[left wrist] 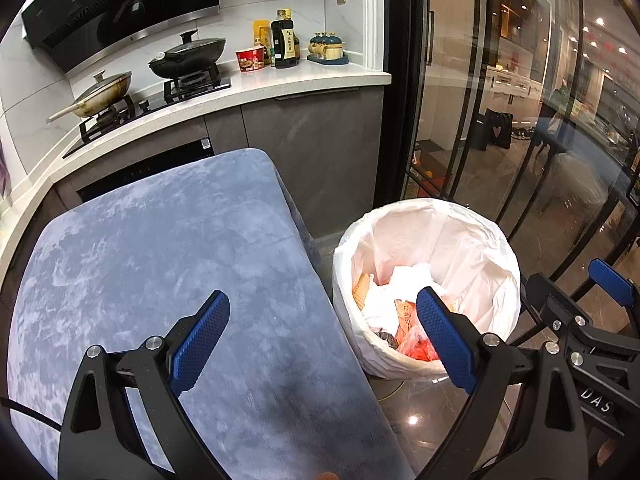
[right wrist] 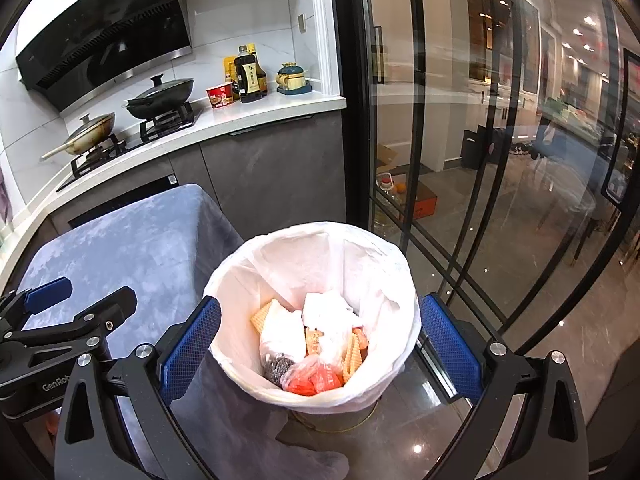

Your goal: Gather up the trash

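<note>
A round bin lined with a white bag (left wrist: 472,236) (right wrist: 280,248) stands on the dark floor beside the blue-covered table (left wrist: 160,260) (right wrist: 132,236). It holds trash: white tissues (right wrist: 326,312), an orange-red plastic bag (right wrist: 316,380), wafer-like pieces (right wrist: 262,316) and a dark scrubber (right wrist: 278,366). My left gripper (left wrist: 323,320) is open and empty over the table's right edge. My right gripper (right wrist: 320,328) is open and empty, above the bin. The right gripper also shows in the left wrist view (left wrist: 576,304), and the left gripper in the right wrist view (right wrist: 80,300).
A kitchen counter (left wrist: 280,80) behind carries two pans on a stove (left wrist: 180,80), a red noodle cup (left wrist: 250,59), bottles (left wrist: 285,40) and a jar set. Glass sliding doors (right wrist: 460,160) stand to the right of the bin.
</note>
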The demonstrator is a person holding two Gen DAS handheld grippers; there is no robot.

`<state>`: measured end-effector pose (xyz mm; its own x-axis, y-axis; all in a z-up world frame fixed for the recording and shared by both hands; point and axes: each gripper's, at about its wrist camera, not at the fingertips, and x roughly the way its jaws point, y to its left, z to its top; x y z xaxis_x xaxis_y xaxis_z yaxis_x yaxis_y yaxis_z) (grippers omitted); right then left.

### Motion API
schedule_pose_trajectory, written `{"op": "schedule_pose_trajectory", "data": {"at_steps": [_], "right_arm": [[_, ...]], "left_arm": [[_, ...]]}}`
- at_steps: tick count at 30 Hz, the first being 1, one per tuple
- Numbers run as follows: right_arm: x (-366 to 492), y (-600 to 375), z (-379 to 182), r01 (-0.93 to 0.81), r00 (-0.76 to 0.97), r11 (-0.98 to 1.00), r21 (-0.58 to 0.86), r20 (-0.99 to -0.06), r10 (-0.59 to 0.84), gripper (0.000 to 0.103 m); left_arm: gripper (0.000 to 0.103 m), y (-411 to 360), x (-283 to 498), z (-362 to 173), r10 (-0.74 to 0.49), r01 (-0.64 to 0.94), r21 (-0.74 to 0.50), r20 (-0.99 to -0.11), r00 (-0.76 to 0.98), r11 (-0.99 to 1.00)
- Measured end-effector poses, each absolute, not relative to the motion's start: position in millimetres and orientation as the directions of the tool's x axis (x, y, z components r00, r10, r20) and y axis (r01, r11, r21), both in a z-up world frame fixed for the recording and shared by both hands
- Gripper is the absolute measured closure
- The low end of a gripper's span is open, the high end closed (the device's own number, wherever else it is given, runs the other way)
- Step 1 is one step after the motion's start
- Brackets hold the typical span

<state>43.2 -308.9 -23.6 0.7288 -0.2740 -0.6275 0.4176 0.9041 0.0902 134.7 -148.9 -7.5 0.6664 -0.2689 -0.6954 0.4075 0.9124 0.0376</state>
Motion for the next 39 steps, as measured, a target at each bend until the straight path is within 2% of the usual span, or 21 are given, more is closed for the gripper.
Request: {"op": "schedule_pose_trajectory", "data": {"at_steps": [39], "right_arm": [[16.9,-308.2,-45.5,0.421,0.675,0.907,0.025,-0.676,-0.295,0.007]], "left_arm": [[0.013,-151.1,103.2,-30.1,-0.235,0.41,0.072,-0.724,0.648,0.909]]}}
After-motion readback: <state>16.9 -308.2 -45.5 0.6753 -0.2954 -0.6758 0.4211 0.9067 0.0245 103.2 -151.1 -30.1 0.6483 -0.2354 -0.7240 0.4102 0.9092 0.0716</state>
